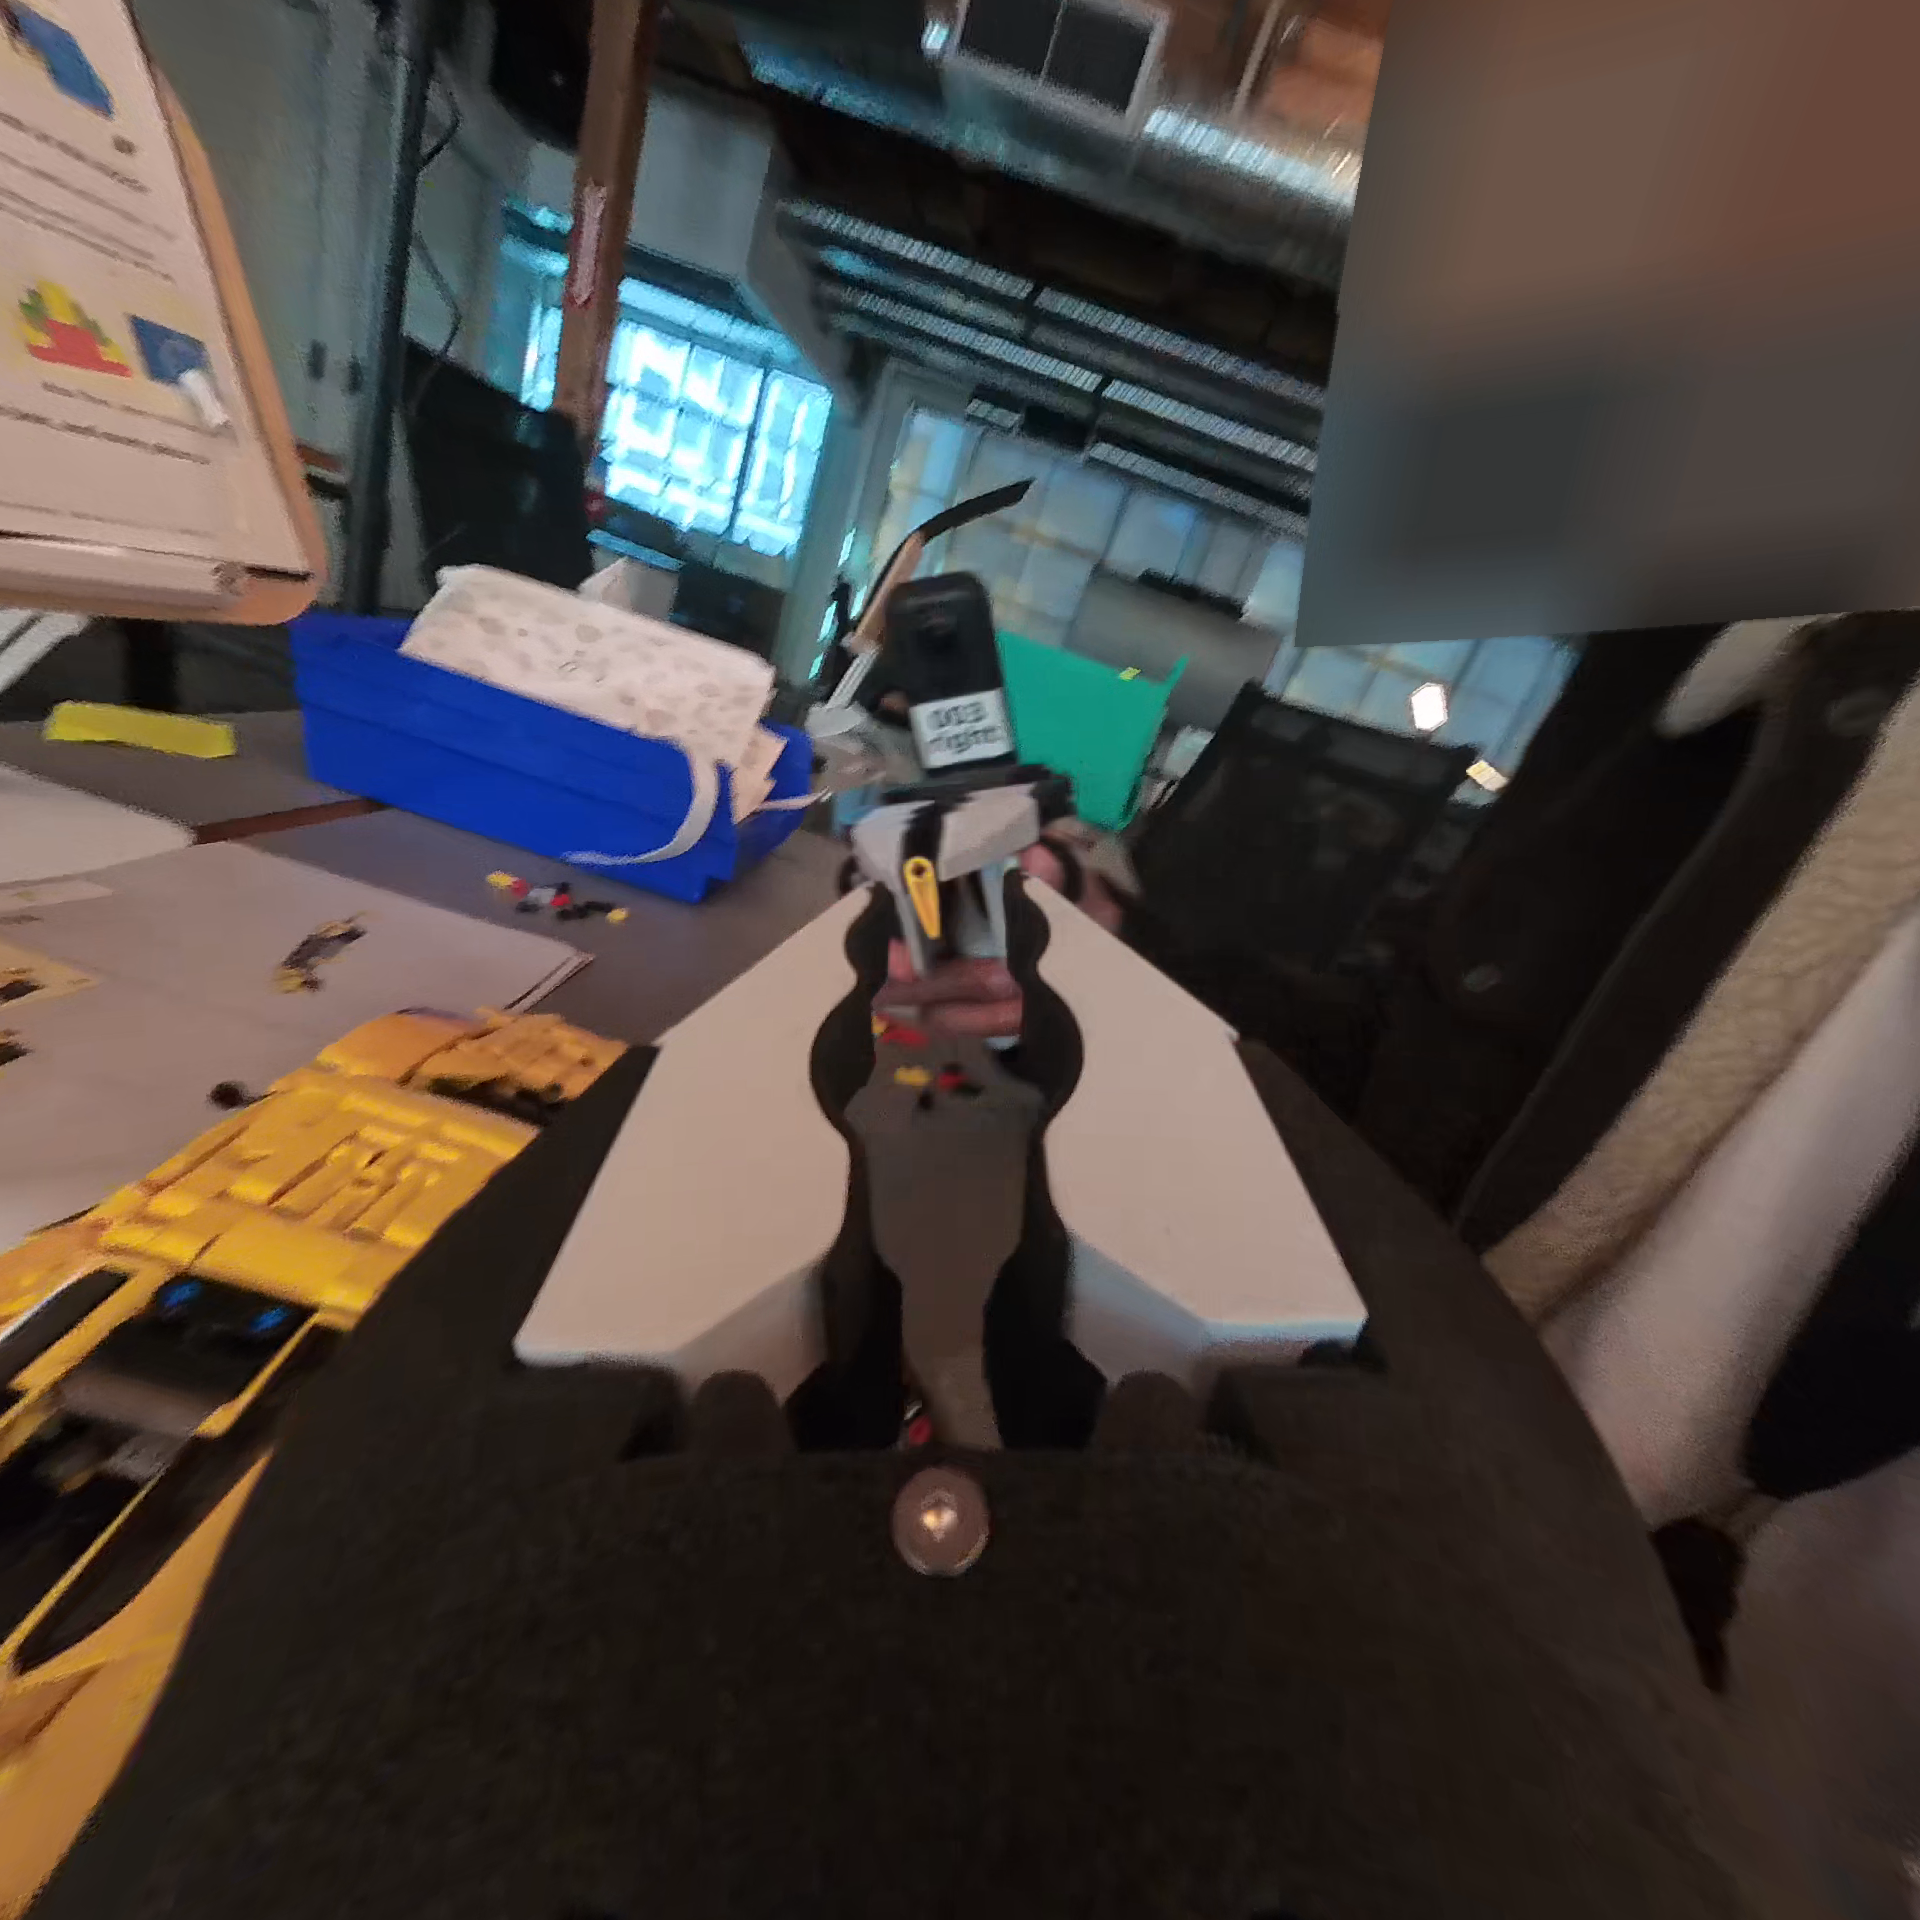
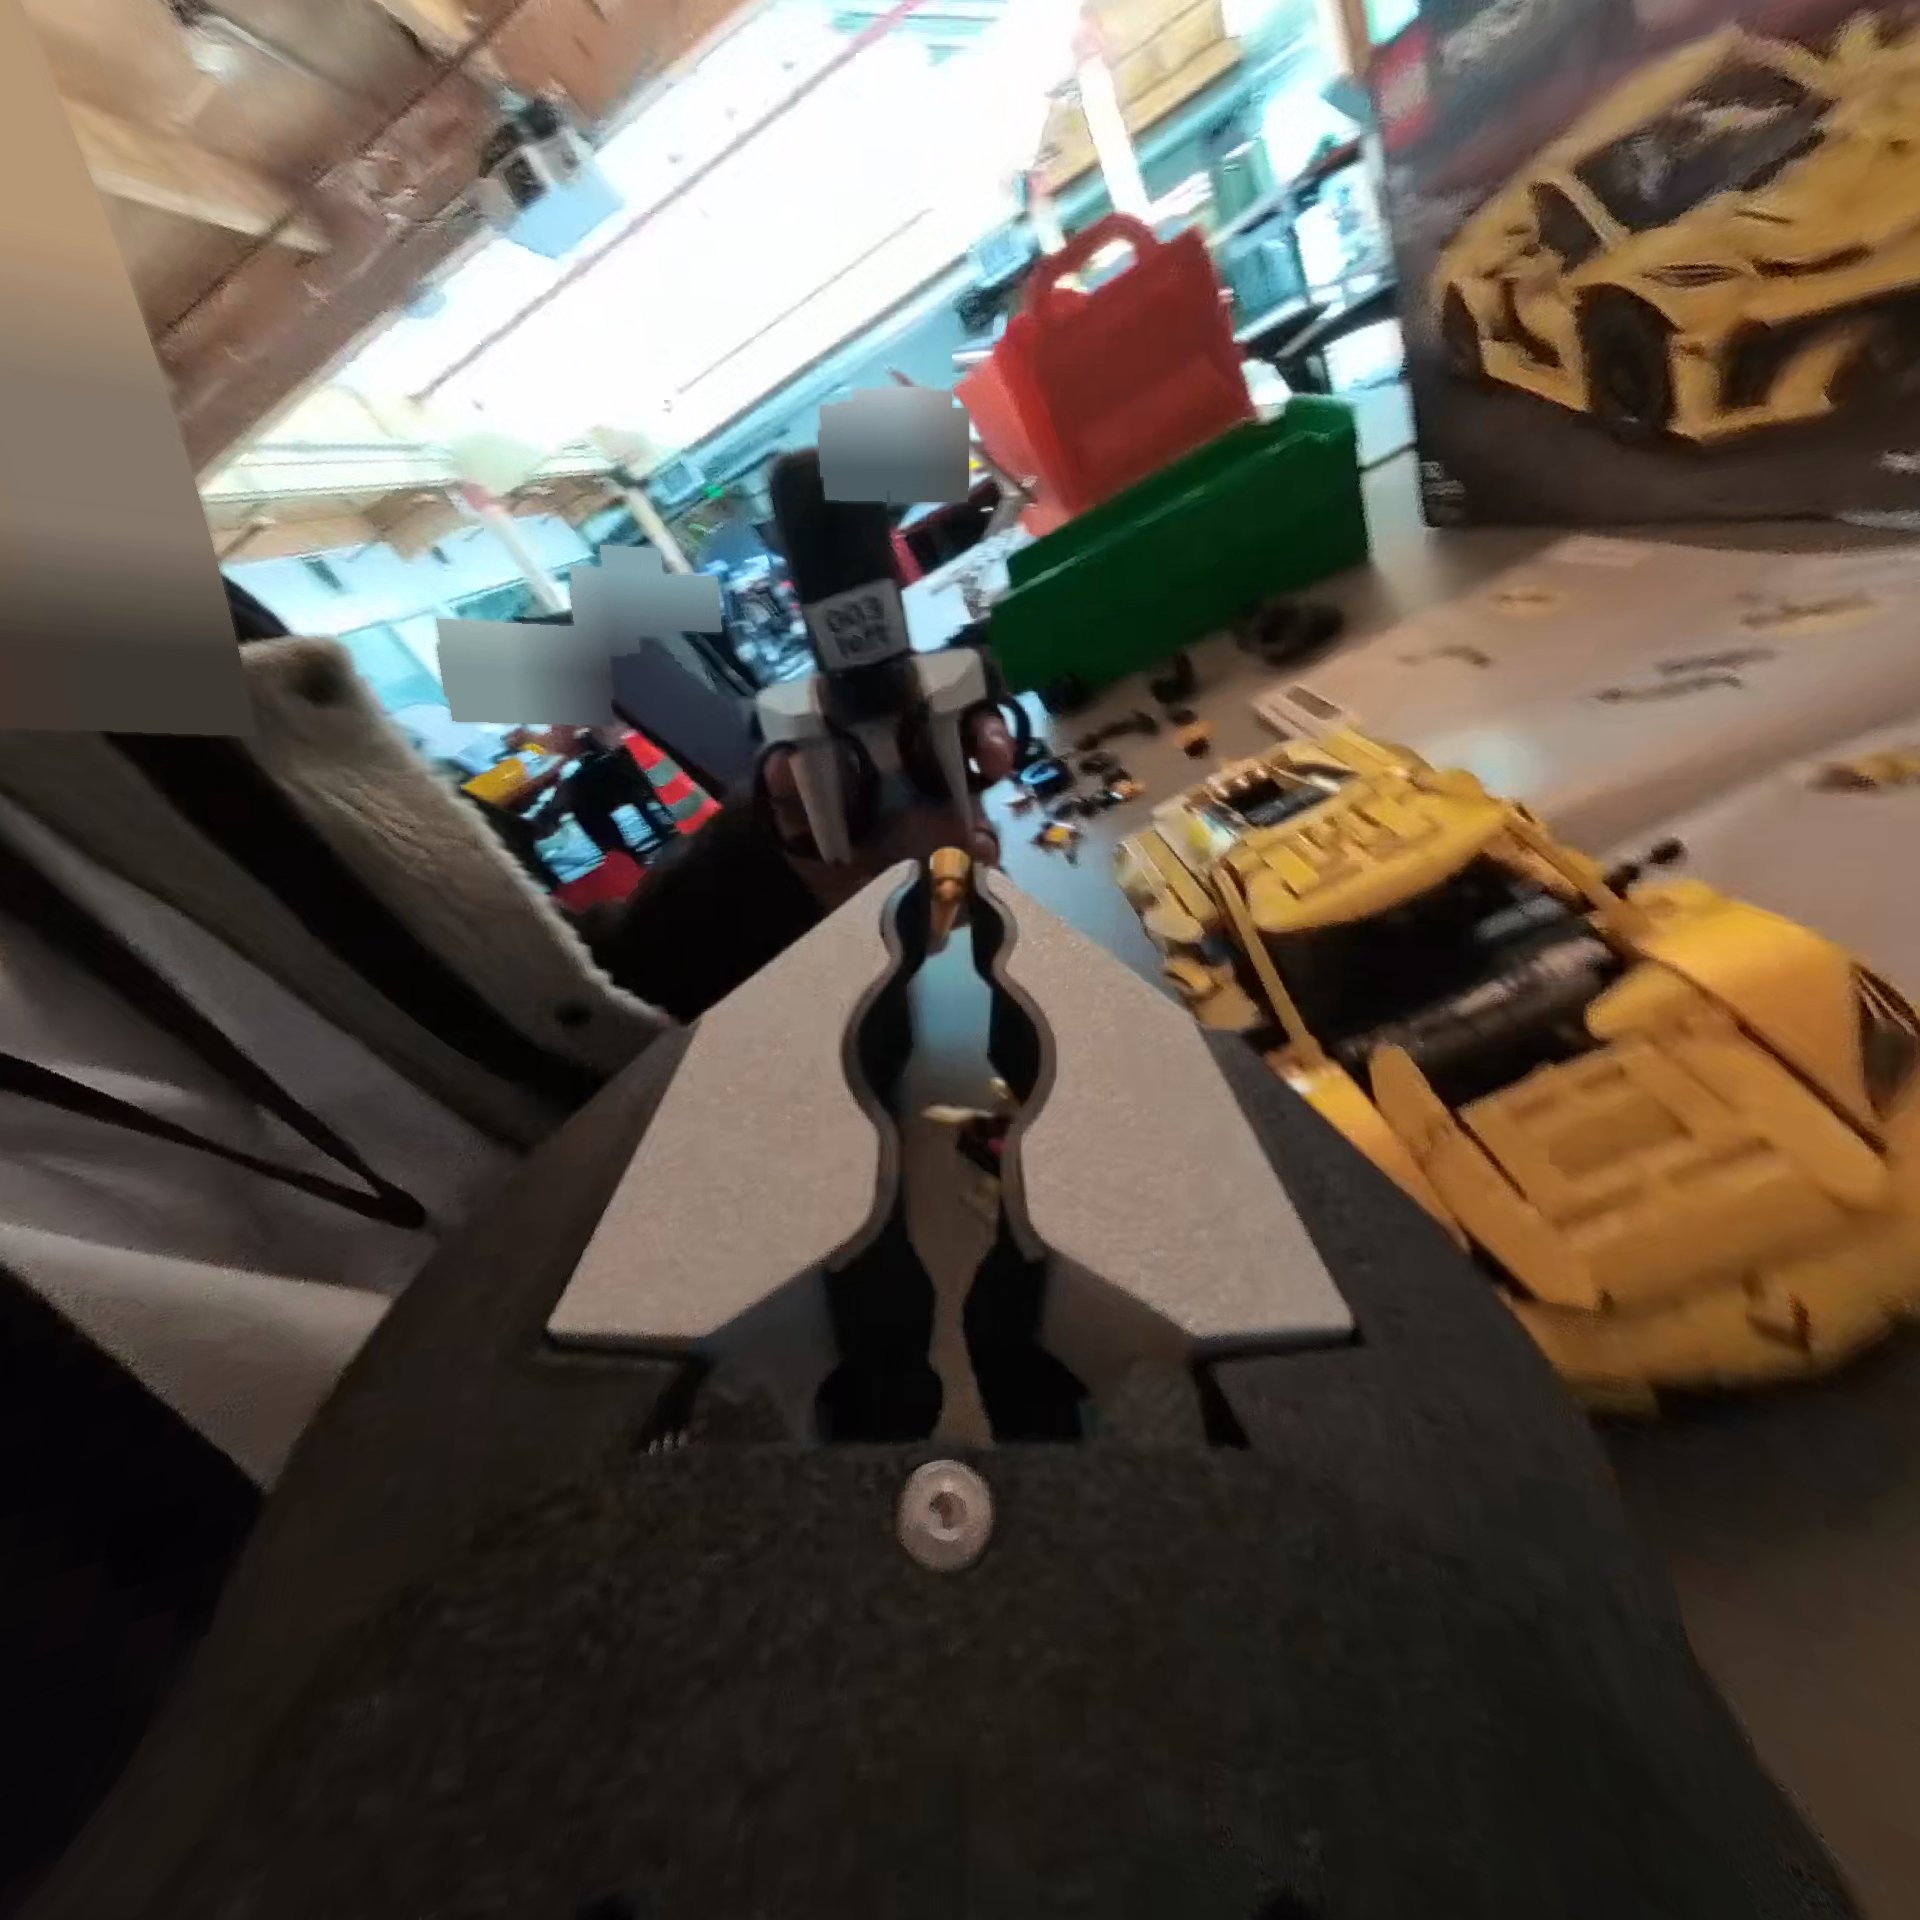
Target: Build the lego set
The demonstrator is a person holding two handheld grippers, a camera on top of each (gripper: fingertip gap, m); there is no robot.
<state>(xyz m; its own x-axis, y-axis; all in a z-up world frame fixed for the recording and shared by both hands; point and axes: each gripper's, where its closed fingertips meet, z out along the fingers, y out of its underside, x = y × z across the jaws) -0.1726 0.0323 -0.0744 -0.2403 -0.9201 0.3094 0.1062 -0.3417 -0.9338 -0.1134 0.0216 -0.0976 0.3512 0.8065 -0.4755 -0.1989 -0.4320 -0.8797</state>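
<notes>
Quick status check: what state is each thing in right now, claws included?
Left claw: open, empty.
Right claw: shut on a yellow piece.
Yellow car: partly built.
Booklet: lying open.
Loose pieces: scattered on the table.
Blue bin: holding a white packet.

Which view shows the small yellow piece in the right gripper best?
The left wrist view: the yellow piece faces the camera, pinched in the right gripper. The right wrist view shows only its blurred tip between its own fingertips.
</notes>
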